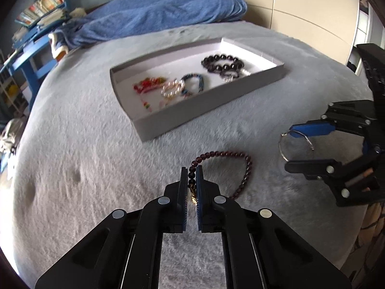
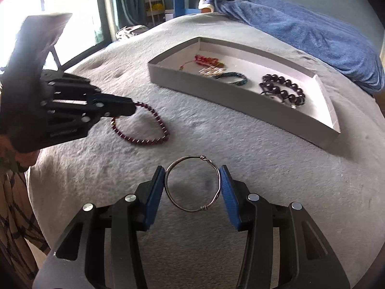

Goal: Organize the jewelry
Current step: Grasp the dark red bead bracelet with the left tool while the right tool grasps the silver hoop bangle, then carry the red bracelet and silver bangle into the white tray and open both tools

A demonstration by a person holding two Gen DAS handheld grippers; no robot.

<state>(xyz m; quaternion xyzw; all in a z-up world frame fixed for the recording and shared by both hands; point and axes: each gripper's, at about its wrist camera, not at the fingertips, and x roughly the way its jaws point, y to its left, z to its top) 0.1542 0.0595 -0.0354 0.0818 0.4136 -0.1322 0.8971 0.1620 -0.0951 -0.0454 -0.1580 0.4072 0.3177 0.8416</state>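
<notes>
A dark red beaded bracelet (image 1: 247,168) (image 2: 144,142) lies on the grey fleece bed cover, and my left gripper (image 1: 191,168) (image 2: 133,107) is shut on its clasp end. To its right, a silver wire bangle (image 2: 187,210) (image 1: 280,144) sits between the blue pads of my right gripper (image 2: 192,168) (image 1: 290,147), which touch it on both sides. Beyond both stands a shallow white box (image 1: 204,106) (image 2: 240,106). It holds large dark bead bracelets (image 1: 222,63) (image 2: 284,89), a blue bracelet (image 1: 192,82) (image 2: 231,77), a pearly one (image 1: 172,89) and a red one (image 1: 149,84) (image 2: 207,60).
A blue towel (image 1: 168,12) (image 2: 300,24) is bunched along the far side of the bed. Blue furniture with books (image 1: 28,55) stands past the bed's far left corner. A patterned sleeve (image 2: 14,216) shows behind the left gripper. The bed edge drops away on the right in the left wrist view.
</notes>
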